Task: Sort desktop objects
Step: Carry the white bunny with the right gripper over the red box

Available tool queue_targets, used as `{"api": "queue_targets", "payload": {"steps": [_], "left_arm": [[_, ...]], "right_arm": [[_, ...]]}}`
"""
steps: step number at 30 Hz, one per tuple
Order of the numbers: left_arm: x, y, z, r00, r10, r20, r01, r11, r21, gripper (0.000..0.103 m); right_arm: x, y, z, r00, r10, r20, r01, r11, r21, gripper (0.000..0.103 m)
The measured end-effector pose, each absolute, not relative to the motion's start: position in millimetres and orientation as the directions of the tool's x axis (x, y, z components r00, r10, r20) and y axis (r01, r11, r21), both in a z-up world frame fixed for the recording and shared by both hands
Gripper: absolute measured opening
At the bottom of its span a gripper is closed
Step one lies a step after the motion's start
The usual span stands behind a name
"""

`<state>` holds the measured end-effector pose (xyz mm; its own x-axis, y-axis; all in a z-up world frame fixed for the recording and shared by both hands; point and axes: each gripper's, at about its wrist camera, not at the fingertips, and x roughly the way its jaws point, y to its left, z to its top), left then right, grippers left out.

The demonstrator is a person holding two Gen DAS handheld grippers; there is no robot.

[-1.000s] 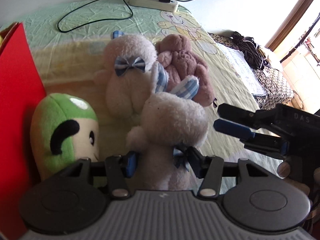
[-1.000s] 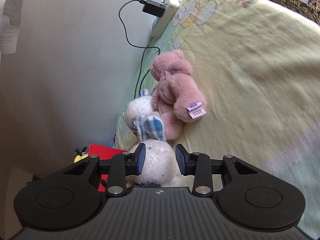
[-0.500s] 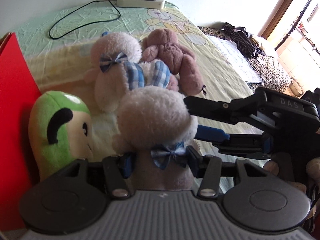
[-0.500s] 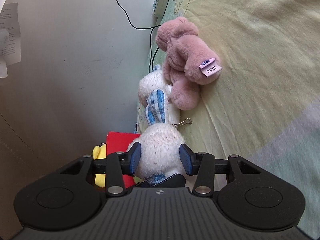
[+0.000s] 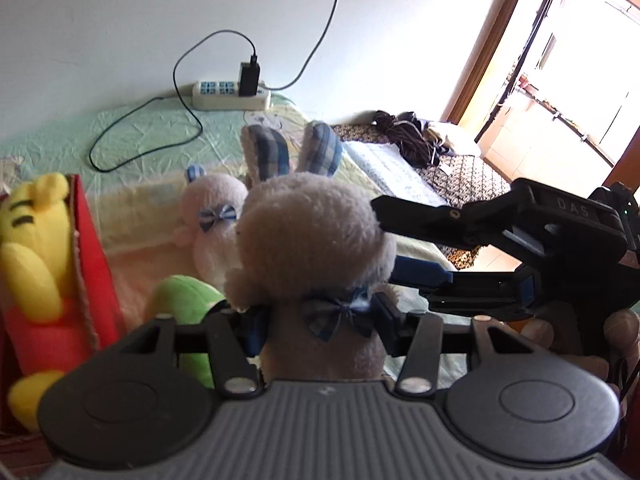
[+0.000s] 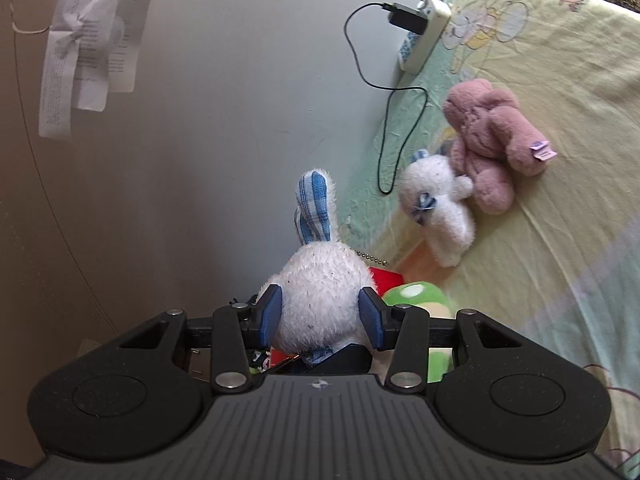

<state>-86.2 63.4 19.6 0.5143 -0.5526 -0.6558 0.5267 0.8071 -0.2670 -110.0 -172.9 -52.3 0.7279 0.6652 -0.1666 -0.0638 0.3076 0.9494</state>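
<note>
You've got the white bunny (image 5: 312, 236) pinched by both grippers: left gripper (image 5: 320, 320) at its neck, right gripper (image 6: 320, 316) around its head, above the green plush (image 6: 416, 296).

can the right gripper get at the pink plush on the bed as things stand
Probably not yet. The right hand-held gripper is closed around the white bunny's head, so its jaws are occupied. The pink plush itself lies uncovered, with only the second bunny leaning against it.
</note>
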Motion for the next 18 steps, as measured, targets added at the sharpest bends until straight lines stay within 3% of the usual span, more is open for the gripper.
{"api": "queue_targets", "payload": {"steps": [10,18], "left_arm": [[-113.9,174.5,71.5,0.669,-0.503,-0.547,0.467,0.857,-0.216,0.052],[-113.5,242.3,77.8,0.729,-0.407,-0.55,0.381,0.909,-0.168,0.053]], "right_arm": [[-95.7,-72.8,1.2,0.671,0.739,-0.053,-0.264,0.306,0.915,0.047],[-73.4,4.4,6.4,0.631,0.774,-0.054,-0.295,0.304,0.906,0.047]]}}
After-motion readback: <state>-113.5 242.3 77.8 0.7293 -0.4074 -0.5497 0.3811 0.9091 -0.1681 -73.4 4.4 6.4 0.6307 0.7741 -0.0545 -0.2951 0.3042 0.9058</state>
